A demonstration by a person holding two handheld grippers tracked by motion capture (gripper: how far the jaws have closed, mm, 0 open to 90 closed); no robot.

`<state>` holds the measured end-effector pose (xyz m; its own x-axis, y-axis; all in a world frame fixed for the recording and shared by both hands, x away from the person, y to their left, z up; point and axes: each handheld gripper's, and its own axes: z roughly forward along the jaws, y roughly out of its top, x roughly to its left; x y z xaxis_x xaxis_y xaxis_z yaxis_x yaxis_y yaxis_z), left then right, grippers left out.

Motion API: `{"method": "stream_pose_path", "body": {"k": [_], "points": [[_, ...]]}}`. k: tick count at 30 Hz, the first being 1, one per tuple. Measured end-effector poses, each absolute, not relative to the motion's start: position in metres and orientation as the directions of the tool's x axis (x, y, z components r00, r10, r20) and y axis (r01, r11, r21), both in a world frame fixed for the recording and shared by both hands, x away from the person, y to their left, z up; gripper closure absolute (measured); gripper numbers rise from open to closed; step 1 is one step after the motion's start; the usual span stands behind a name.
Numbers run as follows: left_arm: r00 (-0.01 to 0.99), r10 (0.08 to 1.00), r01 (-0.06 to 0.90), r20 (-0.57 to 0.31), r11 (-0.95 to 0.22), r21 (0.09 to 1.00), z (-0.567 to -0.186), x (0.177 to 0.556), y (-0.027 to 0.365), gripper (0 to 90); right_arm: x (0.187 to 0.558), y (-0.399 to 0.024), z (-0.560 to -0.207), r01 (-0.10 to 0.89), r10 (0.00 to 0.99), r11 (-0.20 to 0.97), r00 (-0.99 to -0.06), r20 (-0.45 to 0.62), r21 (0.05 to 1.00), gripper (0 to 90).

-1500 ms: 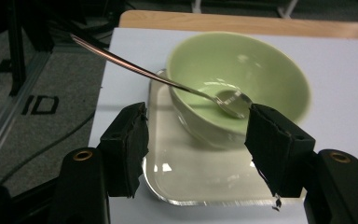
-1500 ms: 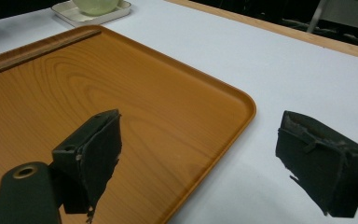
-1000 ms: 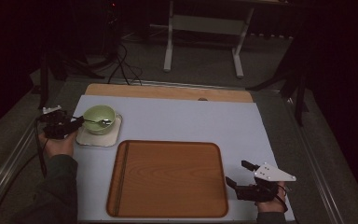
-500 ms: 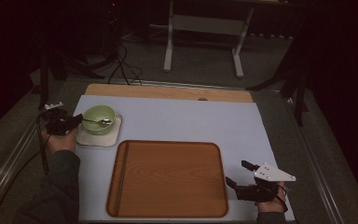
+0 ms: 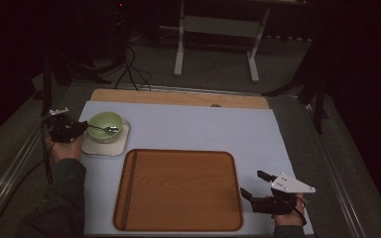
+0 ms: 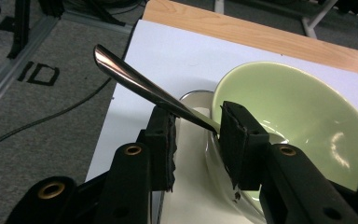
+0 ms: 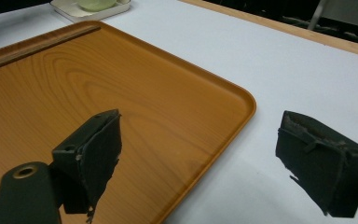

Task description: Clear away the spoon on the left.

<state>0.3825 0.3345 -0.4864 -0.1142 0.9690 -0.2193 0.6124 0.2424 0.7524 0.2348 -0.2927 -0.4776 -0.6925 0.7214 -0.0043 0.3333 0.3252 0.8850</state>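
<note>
At the left edge of the white mat (image 5: 193, 126), the left gripper (image 6: 196, 126) brackets the handle of a metal spoon (image 6: 140, 84). Its jaws have just been closing and now stand narrow, with the handle passing between them. It lies against the right pad, but the pictures do not settle whether both pads press on it. The spoon rests in the green bowl (image 5: 104, 126), its handle projecting over the rim toward the gripper. The bowl stands on a cream square plate (image 5: 121, 144), just beyond the far left corner of the wooden tray (image 5: 178, 191).

The right gripper (image 5: 259, 186) waits with its jaws wide and nothing between them, at the near right edge of the tray.

Risk assessment: the handle is thin, polished and tilted, so a grip taken on one pad edge would probably let it pivot or slip free on lifting. The right pad also sits close to the bowl rim; further closing or a sideways pull could tip the bowl or drag it across the plate.
</note>
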Motion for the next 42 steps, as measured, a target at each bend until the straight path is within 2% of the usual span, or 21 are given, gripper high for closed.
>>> {"method": "stream_pose_path", "body": {"k": [5, 10, 24, 30, 37, 42], "points": [[-0.097, 0.968, 0.615, -0.232, 0.241, 0.751, -0.487, 0.386, 0.334, 57.5, 0.235, -0.293, -0.478, 0.335, 0.722, 0.324, -0.692, -0.002, 0.885, 13.8], [-0.122, 0.959, 0.607, -0.258, 0.277, 0.745, -0.488, 0.39, 0.335, 58.0, 0.234, -0.293, -0.478, 0.333, 0.722, 0.326, -0.691, -0.006, 0.885, 13.8], [-0.129, 0.957, 0.61, -0.259, 0.283, 0.74, -0.487, 0.388, 0.337, 69.0, 0.233, -0.293, -0.477, 0.339, 0.725, 0.326, -0.689, -0.003, 0.882, 13.8], [-0.118, 0.957, 0.574, -0.264, 0.282, 0.769, -0.478, 0.381, 0.338, 75.8, 0.233, -0.292, -0.478, 0.34, 0.724, 0.329, -0.69, -0.004, 0.881, 13.8], [-0.063, 0.954, 0.543, -0.294, 0.28, 0.791, -0.469, 0.376, 0.334, 82.5, 0.234, -0.292, -0.478, 0.339, 0.721, 0.332, -0.693, -0.006, 0.88, 13.8], [-0.008, 0.936, 0.529, -0.352, 0.303, 0.793, -0.464, 0.375, 0.329, 88.5, 0.234, -0.291, -0.478, 0.337, 0.719, 0.334, -0.695, -0.007, 0.88, 13.8]]}}
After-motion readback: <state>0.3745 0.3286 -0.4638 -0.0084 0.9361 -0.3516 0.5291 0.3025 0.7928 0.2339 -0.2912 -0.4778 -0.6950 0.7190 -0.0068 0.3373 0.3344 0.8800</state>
